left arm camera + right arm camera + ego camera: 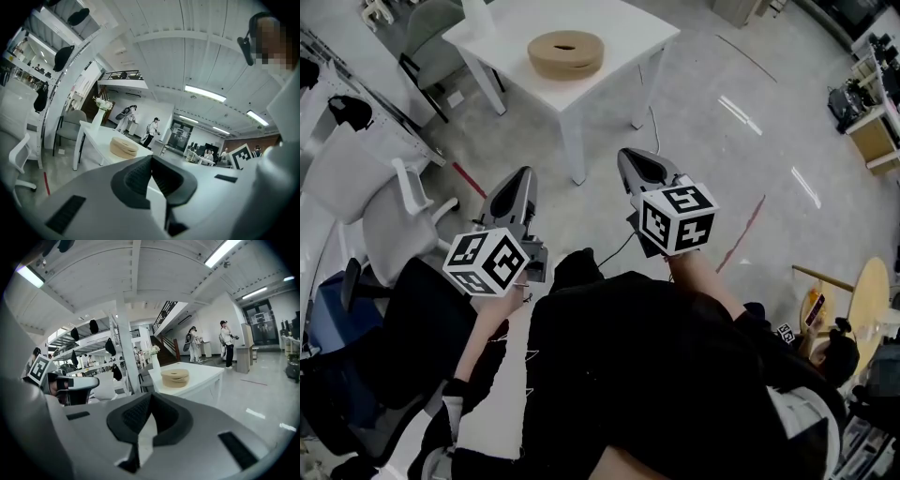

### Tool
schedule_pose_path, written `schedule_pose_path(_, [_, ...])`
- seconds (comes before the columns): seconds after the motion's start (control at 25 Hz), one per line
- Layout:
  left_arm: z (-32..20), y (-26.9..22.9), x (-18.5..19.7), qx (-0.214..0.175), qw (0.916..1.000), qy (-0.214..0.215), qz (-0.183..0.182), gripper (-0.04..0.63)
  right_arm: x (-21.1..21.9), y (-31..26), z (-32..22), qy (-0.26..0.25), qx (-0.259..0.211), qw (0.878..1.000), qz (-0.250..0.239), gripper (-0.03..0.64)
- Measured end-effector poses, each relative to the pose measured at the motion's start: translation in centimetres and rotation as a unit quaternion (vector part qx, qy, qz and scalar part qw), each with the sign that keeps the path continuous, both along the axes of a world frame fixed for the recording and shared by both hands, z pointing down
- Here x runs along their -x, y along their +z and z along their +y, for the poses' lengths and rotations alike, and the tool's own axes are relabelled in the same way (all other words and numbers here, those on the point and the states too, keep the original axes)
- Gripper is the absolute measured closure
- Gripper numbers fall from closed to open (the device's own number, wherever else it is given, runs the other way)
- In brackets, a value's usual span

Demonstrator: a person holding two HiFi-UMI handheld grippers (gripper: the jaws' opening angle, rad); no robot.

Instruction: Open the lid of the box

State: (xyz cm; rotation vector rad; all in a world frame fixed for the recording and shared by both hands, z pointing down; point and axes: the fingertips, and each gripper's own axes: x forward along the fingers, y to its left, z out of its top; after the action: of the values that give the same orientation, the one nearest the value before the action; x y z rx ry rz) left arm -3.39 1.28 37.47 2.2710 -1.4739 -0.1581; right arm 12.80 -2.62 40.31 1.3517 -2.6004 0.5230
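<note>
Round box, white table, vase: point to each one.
round box [586, 52], head view, top of its lid.
white table [628, 26], head view, bare tabletop.
vase [97, 121], left gripper view, its body.

A: How is the light?
B: Bright and even. Long ceiling lamps [204, 93] glow white in the 2 gripper views, and the floor [741, 114] in the head view carries pale streaks of glare.
A: Shadows?
B: Soft and faint.
A: Sharpness?
B: The distance is clear and the nearest surfaces are blurred. Both gripper views bend strongly outward and fade to dark round corners.
</note>
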Motion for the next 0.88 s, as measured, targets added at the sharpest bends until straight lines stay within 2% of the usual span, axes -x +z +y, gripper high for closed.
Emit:
schedule_pose_path(0.36, [-0.8, 1.1, 0.4, 0.013, 0.9999, -0.001, 0.003, 0.584, 0.6, 1.9, -0.9, -0.005, 0.029, 1.000, 0.000, 0.612])
schedule_pose_path(0.52, [-1.7, 1.7, 1.0, 0.016, 0.9999, 0.000, 0.000, 0.584, 1.1, 2.2, -2.0, 0.003, 0.025, 1.000, -0.006, 0.612])
schedule_pose_path(0.72, [-4.1, 2.8, 3.2, 0.024, 0.9996, -0.011, 0.014, 0.584, 2.6, 2.4, -4.4, 0.001, 0.020, 1.000, -0.003, 0.612])
schedule_pose_path(0.88, [-7.4, 2.1, 5.3, 0.012, 0.9997, -0.017, 0.013, 0.584, 4.2, 1.7, -6.7, -0.001, 0.016, 1.000, -0.007, 0.612])
